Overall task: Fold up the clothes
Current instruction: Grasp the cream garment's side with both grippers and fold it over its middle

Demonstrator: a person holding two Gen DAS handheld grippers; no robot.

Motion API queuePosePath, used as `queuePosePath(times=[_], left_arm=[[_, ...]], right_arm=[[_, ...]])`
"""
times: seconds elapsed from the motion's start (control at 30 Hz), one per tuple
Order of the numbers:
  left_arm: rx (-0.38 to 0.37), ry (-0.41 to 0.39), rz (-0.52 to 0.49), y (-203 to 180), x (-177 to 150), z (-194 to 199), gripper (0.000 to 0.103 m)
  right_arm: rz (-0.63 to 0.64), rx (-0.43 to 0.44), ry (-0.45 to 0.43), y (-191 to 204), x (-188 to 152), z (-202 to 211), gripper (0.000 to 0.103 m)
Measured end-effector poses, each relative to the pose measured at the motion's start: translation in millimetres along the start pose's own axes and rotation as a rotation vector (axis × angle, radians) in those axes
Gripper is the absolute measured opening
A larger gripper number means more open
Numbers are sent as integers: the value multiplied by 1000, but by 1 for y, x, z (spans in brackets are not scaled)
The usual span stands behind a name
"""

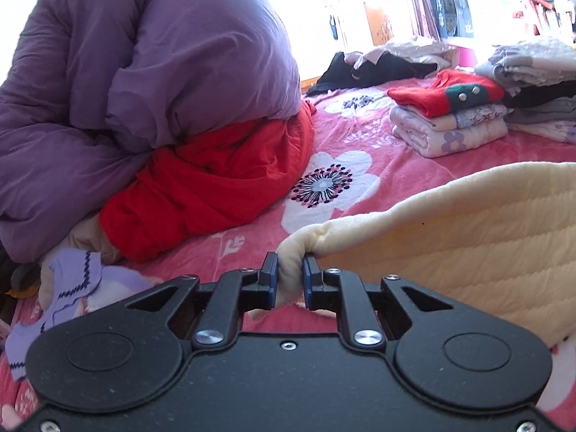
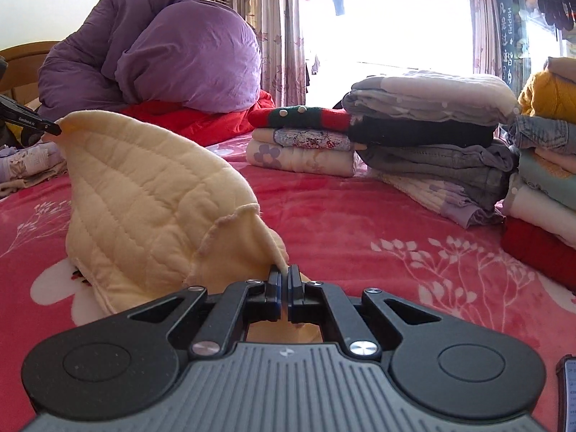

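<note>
The left gripper is clamped on a rolled edge of the cream quilted garment, which rises toward 3 o'clock above the pink floral bed. The right gripper pinches another corner of it, jaws nearly together. Folded stacks sit at 1 o'clock, the purple duvet at 11 o'clock.

We see our left gripper as a matte black body with two round caps, silver screws and blue-edged finger pads. Our right gripper matches it, but carries a ribbed grey plate behind its black linkages.
</note>
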State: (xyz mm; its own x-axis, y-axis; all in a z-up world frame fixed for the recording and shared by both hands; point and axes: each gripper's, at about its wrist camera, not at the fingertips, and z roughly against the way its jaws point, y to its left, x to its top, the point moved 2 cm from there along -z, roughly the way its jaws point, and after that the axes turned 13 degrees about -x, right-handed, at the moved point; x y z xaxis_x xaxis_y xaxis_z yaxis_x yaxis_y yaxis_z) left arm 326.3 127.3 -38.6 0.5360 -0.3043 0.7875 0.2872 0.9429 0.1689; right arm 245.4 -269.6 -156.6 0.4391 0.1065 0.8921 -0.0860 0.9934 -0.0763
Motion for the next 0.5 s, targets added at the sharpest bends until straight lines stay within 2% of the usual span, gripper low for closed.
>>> queuePosePath(times=[0.3, 0.5], left_arm=[[18, 113, 25, 4, 22, -72, 12], [8, 201, 72, 17, 26, -99, 12]], right_arm=[[-57, 15, 63, -3, 1, -29, 4], [-58, 19, 92, -2, 3, -42, 4]])
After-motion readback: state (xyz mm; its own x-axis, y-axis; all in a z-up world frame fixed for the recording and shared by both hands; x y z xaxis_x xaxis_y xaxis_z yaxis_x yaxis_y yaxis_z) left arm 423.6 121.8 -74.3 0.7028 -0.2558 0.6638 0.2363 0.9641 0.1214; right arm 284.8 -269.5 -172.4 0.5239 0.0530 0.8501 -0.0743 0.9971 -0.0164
